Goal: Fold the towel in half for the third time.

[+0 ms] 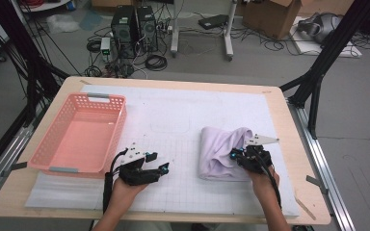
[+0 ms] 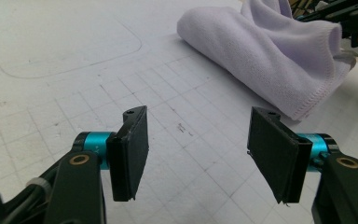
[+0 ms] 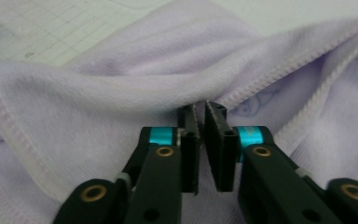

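A lavender towel (image 1: 221, 154) lay loosely folded on the white gridded mat (image 1: 173, 125) covering the counter (image 1: 289, 144), toward the person's right side. The right hand-held gripper (image 1: 241, 155) had its jaws pressed nearly together on the towel's stitched hem (image 3: 261, 84), pinching a raised fold of the cloth at the towel's near right corner. That grip on the edge, rather than the bulk, looked meant to let the cloth be lifted and drawn over without bunching. Seen along the right hand-held gripper's own jaws, the fabric draped up and around the tips, so the pinched layer was held just off the mat.

The left hand-held gripper (image 1: 163, 168) rested low over bare mat, well apart from the towel, its jaws spread wide with nothing between them. From its own camera the towel (image 2: 265, 51) lay ahead and to the right, its rounded folded edge facing that gripper, which seemed placed ready to take the opposite side.

A pink plastic basket (image 1: 79, 134) stood empty at the counter's left, near the left hand-held gripper, probably the place for the folded towel.
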`<state>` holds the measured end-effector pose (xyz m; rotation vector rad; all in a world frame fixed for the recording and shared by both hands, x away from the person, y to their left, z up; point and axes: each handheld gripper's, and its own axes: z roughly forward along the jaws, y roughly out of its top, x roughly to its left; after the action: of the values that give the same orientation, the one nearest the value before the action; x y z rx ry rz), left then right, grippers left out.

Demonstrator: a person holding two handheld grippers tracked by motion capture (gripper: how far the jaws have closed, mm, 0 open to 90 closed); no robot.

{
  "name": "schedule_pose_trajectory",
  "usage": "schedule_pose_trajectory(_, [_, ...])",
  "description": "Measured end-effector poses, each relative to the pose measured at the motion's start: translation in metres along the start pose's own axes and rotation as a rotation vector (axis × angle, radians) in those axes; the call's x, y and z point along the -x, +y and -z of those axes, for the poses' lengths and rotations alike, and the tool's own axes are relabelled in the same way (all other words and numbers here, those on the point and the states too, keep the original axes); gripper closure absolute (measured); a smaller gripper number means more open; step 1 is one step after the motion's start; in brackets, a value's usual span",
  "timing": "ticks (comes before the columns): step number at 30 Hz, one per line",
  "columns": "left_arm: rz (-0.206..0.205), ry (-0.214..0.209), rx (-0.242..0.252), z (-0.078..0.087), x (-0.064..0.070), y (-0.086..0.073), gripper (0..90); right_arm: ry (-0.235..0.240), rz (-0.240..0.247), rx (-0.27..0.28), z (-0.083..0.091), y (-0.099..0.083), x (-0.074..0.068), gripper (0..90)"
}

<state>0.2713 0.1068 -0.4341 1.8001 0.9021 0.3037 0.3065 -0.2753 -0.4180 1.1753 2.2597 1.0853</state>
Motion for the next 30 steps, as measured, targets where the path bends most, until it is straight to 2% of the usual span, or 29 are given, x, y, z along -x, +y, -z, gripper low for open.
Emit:
schedule_pose_trajectory(3, [0.006,0.001,0.000,0.000,0.000,0.000,38.5,-0.011,0.018,0.016,0.007,-0.001,-0.001,87.6])
schedule_pose_trajectory(6, [-0.001,0.000,0.001,0.000,0.000,0.000,38.5,-0.041,0.010,0.032,0.018,-0.004,0.003,87.7])
schedule_pose_trajectory(8, [0.005,0.003,0.001,0.001,0.000,0.000,38.5,-0.092,0.007,-0.003,0.026,-0.008,0.007,87.7])
schedule_pose_trajectory(9, [0.005,0.003,0.001,0.001,0.000,0.000,38.5,-0.092,0.007,-0.003,0.026,-0.008,0.007,87.7])
schedule_pose_trajectory(10, [0.005,0.003,0.001,0.001,-0.001,0.000,38.6,-0.175,0.033,-0.079,0.033,-0.013,0.015,87.8])
schedule_pose_trajectory(11, [0.003,0.002,0.001,0.000,-0.001,0.000,38.5,-0.200,0.038,-0.103,0.035,-0.016,0.017,87.8])
schedule_pose_trajectory(12, [0.004,0.003,0.001,0.000,-0.001,0.000,38.6,-0.219,0.035,-0.117,0.037,-0.019,0.020,87.7])
schedule_pose_trajectory(15, [0.009,0.004,0.002,0.000,0.000,0.000,38.5,-0.235,0.006,-0.130,0.044,-0.023,0.025,85.3])
schedule_pose_trajectory(16, [0.008,0.006,0.003,0.000,0.000,0.000,38.5,-0.242,0.005,-0.126,0.045,-0.022,0.025,74.5])
schedule_pose_trajectory(19, [0.007,0.005,0.001,-0.001,0.000,0.000,38.6,-0.182,-0.026,-0.048,0.049,-0.017,0.020,66.2])
schedule_pose_trajectory(21, [0.009,0.003,0.002,0.000,0.000,0.000,38.5,-0.150,-0.024,-0.029,0.049,-0.014,0.014,65.5])
schedule_pose_trajectory(23, [0.009,0.004,0.003,0.000,0.000,0.000,38.5,-0.149,-0.006,-0.044,0.047,-0.013,0.009,64.7])
schedule_pose_trajectory(26, [0.008,0.005,0.003,0.000,-0.001,0.000,38.6,-0.197,0.005,-0.083,0.046,-0.020,0.006,60.2])
schedule_pose_trajectory(27, [0.007,0.004,0.001,0.000,-0.001,0.000,38.6,-0.199,0.003,-0.091,0.046,-0.023,0.006,58.3])
schedule_pose_trajectory(30, [0.009,0.004,0.002,0.000,0.000,0.000,38.6,-0.144,-0.021,-0.112,0.041,-0.031,0.007,56.1])
